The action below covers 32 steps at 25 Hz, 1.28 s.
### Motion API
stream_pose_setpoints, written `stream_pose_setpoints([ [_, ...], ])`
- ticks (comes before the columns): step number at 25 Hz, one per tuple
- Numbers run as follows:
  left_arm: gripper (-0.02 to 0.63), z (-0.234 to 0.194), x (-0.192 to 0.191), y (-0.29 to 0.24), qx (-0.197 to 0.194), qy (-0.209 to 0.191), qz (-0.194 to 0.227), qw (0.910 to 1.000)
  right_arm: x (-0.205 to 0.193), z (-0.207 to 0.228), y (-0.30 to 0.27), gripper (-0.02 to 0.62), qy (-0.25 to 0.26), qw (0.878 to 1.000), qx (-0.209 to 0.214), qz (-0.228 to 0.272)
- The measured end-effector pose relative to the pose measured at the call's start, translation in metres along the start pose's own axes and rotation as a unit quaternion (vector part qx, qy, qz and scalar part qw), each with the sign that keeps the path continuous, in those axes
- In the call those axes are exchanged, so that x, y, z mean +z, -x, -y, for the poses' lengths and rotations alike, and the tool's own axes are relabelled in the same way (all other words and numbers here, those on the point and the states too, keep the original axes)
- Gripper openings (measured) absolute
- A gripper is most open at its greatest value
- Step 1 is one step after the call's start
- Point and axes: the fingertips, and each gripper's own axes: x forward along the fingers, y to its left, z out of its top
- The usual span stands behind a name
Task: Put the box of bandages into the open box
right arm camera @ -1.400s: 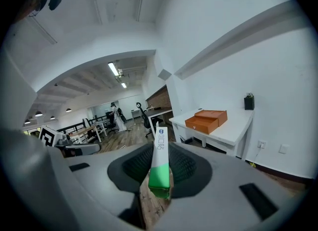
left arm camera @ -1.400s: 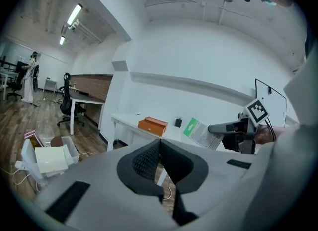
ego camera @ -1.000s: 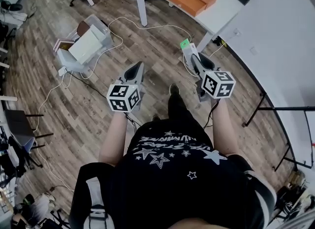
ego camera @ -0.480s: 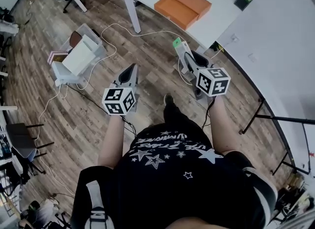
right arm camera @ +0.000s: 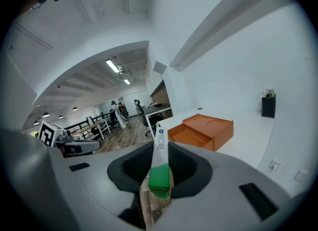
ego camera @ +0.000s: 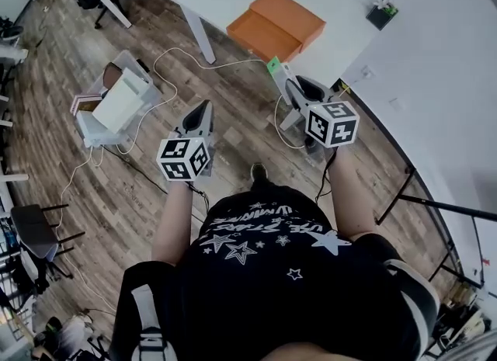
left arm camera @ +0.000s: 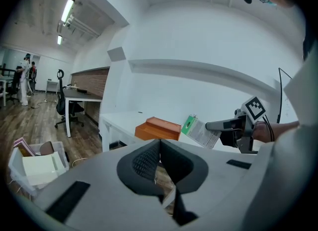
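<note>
My right gripper is shut on the bandage box, a thin white carton with a green end, held edge-on between the jaws in the right gripper view. The open orange box lies on the white table with its lid beside it, ahead and left of the right gripper; the same open orange box shows in the right gripper view. My left gripper hangs over the wooden floor, jaws closed on nothing. From the left gripper view the bandage box is visible in the right gripper.
A small dark pot with a plant stands at the table's far side. On the floor at left sit a clear bin with white items and a white cable. The person's legs and a shoe are below the grippers.
Both grippers and the view have advanced toward the white table; the orange box now lies closer to the right gripper. The bandage box stays held.
</note>
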Motion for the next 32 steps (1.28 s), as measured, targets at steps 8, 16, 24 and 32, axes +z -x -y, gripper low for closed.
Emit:
stream_pose_setpoints([
  [8,0.020,-0.007,0.011,-0.031,0.008,0.010,0.010,0.9999,0.008,0.017,-0.028,0.114,0.007,1.000,0.012,-0.012],
  [16,0.020,-0.007,0.013,-0.040,0.008,0.012,0.000,0.9999,0.010,0.026,-0.030,0.114,-0.004,1.000,0.010,-0.013],
  [24,0.020,-0.010,0.010,-0.060,-0.010,0.003,-0.006,0.9999,0.005,0.035,-0.034,0.114,-0.013,1.000,-0.003,-0.009],
  [32,0.020,-0.034,0.028,-0.085,-0.027,0.012,0.003,0.9996,0.022,0.037,-0.061,0.114,0.003,1.000,-0.020,-0.016],
])
